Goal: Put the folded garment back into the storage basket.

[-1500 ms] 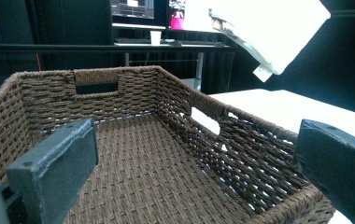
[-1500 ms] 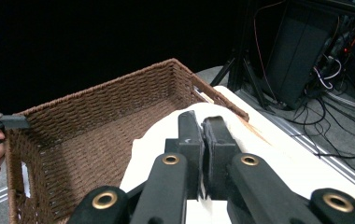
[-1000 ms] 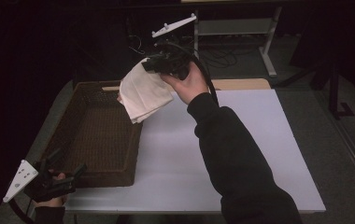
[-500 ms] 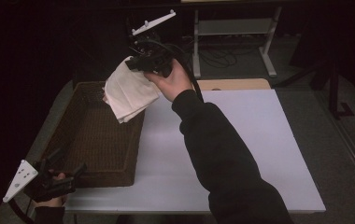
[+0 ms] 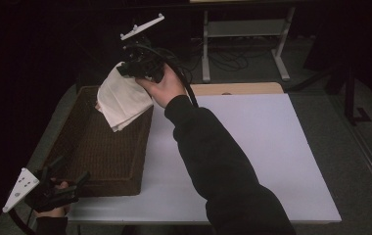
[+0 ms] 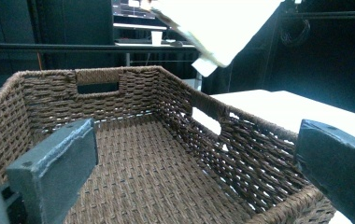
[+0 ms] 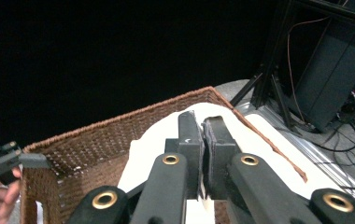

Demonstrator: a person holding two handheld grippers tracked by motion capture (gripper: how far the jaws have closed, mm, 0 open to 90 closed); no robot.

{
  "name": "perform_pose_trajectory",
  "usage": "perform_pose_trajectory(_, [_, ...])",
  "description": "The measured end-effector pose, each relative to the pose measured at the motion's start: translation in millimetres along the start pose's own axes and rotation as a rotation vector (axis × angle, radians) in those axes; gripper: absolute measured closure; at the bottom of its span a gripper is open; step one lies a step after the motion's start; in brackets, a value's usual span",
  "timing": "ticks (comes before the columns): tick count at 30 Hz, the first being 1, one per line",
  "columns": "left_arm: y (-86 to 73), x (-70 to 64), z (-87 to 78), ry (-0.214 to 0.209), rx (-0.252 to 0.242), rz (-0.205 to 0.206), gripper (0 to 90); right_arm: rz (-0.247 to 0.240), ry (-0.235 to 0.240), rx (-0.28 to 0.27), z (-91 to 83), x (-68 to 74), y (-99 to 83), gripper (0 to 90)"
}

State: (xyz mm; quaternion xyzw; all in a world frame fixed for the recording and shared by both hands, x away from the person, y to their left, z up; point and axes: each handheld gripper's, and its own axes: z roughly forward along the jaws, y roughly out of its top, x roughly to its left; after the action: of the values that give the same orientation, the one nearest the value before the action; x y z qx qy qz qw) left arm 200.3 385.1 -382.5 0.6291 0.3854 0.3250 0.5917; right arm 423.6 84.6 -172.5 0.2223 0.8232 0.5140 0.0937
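A cream folded cloth [image 5: 122,101] hangs from my right gripper [image 5: 127,70], which is shut on its top edge above the far end of a brown wicker basket [image 5: 101,156]. In the right gripper view the jaws [image 7: 202,126] are pressed together on the cloth [image 7: 145,158], with the basket's rim [image 7: 96,125] below. My left gripper [image 5: 65,182] is held at the basket's near left corner, open and holding nothing. The left gripper view looks into the basket [image 6: 152,177] between wide-apart jaws, with the cloth [image 6: 213,23] hanging high above.
The basket stands on the left part of a white table [image 5: 252,147]. A wooden board [image 5: 238,89] lies at the table's far edge. Beyond it stand a metal rack [image 5: 245,29] and cables on the floor. The person's dark sleeve [image 5: 213,161] crosses the table's middle.
My right gripper has carried the cloth leftward and farther away, from the basket's right rim to over its far end. The left gripper has stayed put.
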Motion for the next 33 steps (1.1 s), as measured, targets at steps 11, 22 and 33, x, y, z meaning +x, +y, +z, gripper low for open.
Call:
perform_pose_trajectory(11, [-0.2,0.3,-0.2,0.002,-0.003,-0.004,0.0,-0.020,0.041,0.014,26.2,9.9,-1.5,85.5])
perform_pose_trajectory(22, [-0.1,0.4,-0.9,0.002,-0.002,0.000,0.0,-0.021,0.075,0.011,48.7,19.4,-2.6,85.4])
perform_pose_trajectory(33, [-0.3,0.6,-2.8,0.003,-0.002,-0.004,0.0,-0.007,0.103,-0.007,73.4,25.7,-2.0,85.4])
